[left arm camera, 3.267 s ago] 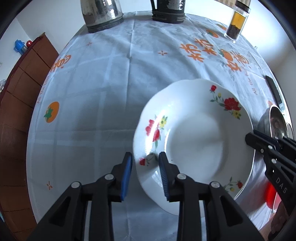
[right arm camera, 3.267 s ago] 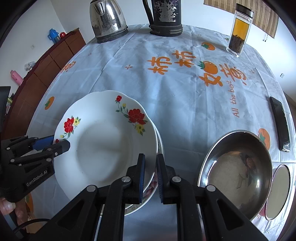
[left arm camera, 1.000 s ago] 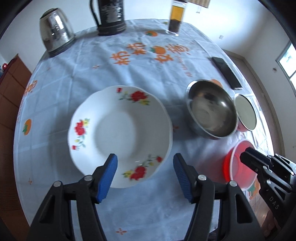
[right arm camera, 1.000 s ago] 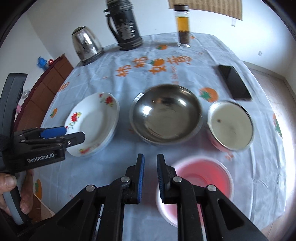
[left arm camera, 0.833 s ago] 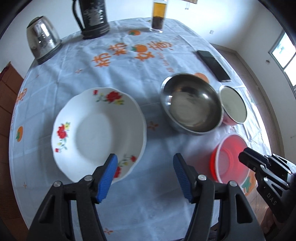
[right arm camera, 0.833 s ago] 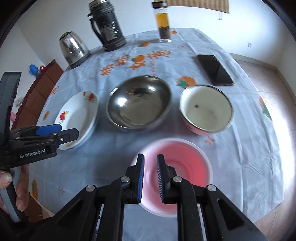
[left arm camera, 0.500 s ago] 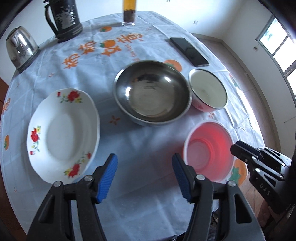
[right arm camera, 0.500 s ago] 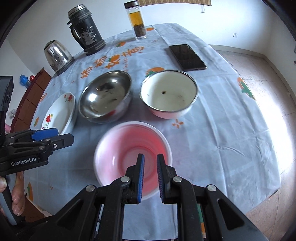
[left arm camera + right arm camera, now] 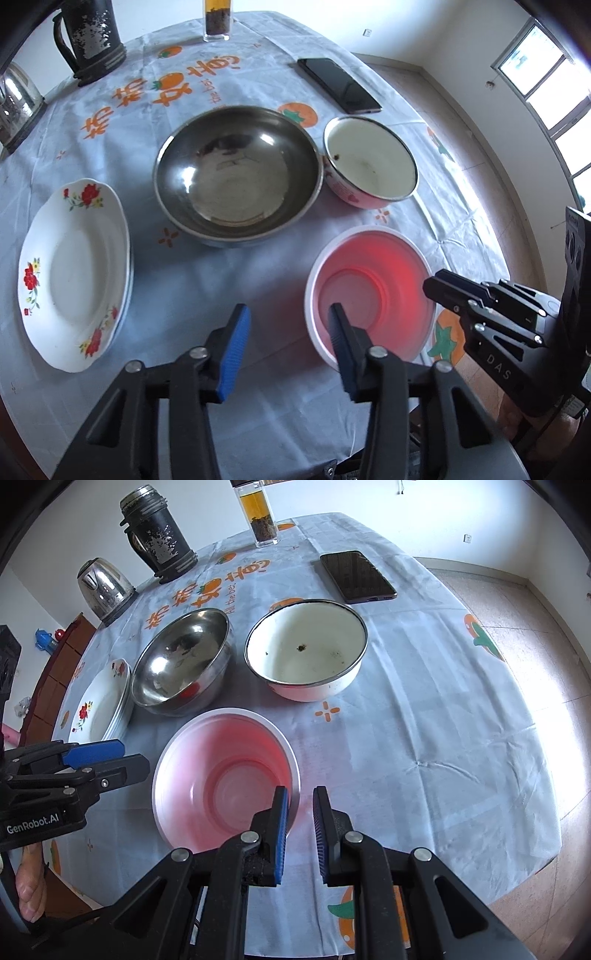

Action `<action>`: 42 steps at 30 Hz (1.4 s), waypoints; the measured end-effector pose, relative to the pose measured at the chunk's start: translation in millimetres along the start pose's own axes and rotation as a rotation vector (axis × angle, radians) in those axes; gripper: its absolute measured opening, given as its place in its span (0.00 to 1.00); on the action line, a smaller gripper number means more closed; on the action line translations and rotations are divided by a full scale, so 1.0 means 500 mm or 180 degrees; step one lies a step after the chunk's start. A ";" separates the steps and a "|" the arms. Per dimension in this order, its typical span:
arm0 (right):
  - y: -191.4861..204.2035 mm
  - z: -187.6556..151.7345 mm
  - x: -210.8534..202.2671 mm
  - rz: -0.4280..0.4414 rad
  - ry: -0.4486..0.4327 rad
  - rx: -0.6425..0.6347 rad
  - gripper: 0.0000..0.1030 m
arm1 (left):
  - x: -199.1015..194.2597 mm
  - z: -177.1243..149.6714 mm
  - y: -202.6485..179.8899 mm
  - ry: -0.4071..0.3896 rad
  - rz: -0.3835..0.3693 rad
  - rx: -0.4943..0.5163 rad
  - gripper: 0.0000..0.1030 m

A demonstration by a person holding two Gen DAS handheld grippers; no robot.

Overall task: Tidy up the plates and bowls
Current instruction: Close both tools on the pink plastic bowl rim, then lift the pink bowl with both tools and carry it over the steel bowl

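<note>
A round counter [image 9: 258, 387] under a pale cloth printed with oranges fills both views, with a kettle [image 9: 105, 587], a dark jug [image 9: 159, 535], a tea bottle [image 9: 258, 513] and a phone [image 9: 356, 576] along its far side. The flowered plates [image 9: 74, 273] sit stacked at the left; a second ago they lay right under the left claw [image 9: 286, 341], and now both claws hang over the pink plastic bowl [image 9: 369, 295] near the front edge. The left claw has just been closing, its jaws partly apart with the bowl's near rim between them, though the pads do not seem to press it. The right claw [image 9: 298, 834] has its jaws together, empty, by the bowl's right rim. The plates look done; the pink bowl, the steel bowl [image 9: 236, 177] and the white enamel bowl [image 9: 369, 162] stand separate, probably to be nested.
</note>
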State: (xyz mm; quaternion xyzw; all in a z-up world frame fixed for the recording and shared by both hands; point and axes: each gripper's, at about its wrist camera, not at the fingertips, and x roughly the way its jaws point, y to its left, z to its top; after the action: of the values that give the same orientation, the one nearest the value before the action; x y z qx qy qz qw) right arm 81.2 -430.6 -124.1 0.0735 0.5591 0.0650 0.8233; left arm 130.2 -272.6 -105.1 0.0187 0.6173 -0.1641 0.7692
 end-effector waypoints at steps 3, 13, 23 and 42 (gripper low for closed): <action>0.001 -0.001 0.010 0.0031 0.0054 -0.0024 0.14 | 0.018 -0.002 -0.004 0.0114 -0.0068 -0.0007 0.20; 0.012 -0.003 0.019 0.0057 0.0091 -0.0143 0.14 | 0.046 -0.006 -0.010 0.0274 -0.0238 -0.0032 0.08; 0.019 -0.002 0.019 0.0104 0.0111 -0.0138 0.14 | 0.045 -0.010 -0.006 0.0257 -0.0243 -0.0019 0.07; 0.062 0.031 -0.024 0.0241 -0.0022 -0.0202 0.14 | -0.029 -0.003 0.023 0.0012 -0.0166 0.0001 0.07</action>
State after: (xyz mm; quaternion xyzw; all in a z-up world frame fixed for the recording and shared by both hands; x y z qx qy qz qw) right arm 90.8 -403.1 -101.6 0.0687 0.5507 0.1134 0.8241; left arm 129.4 -258.1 -93.8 0.0030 0.6190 -0.1842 0.7635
